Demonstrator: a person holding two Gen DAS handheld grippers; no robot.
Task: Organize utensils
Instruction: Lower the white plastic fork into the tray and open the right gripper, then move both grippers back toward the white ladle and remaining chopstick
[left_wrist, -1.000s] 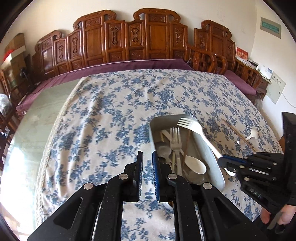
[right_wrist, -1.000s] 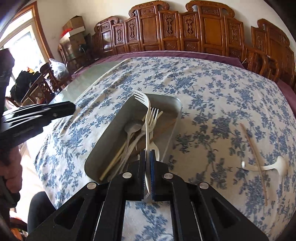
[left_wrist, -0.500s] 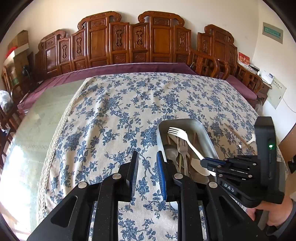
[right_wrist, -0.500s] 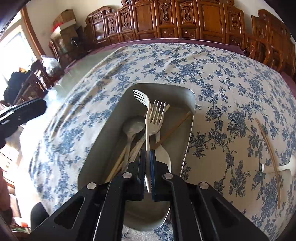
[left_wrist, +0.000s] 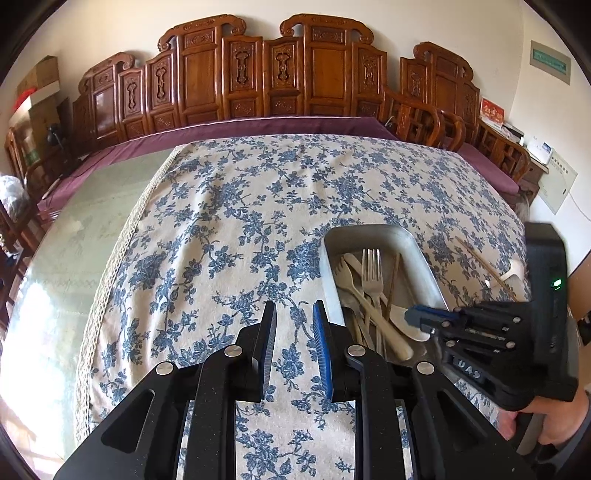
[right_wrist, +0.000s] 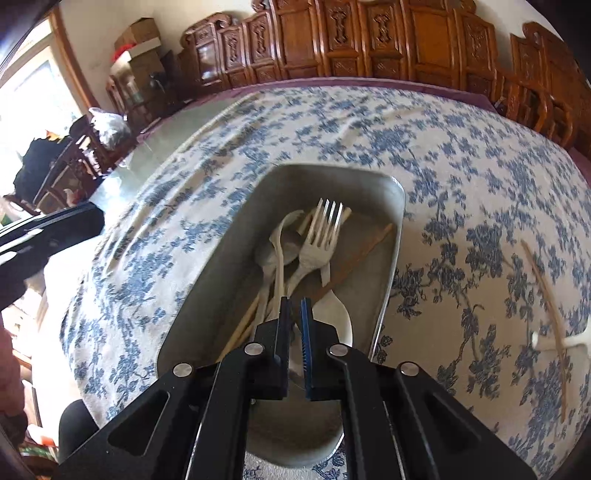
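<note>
Tray looks like dull brushed metal, fork is shiny steel, the spoon is matt white plastic. Tablecloth is soft printed cloth; chopstick bare wood.

A home dining room. Carved wooden chairs line the wall behind a table under a blue-flowered tablecloth.

The left wrist view looks forward along its fingers from low over the desk, facing the carved wooden chairs across the top of the frame. The right wrist view sits closer and steeper, right above the metal tray filling its centre. Both views share that tray, lower right in the left view, and the chairs.
</note>
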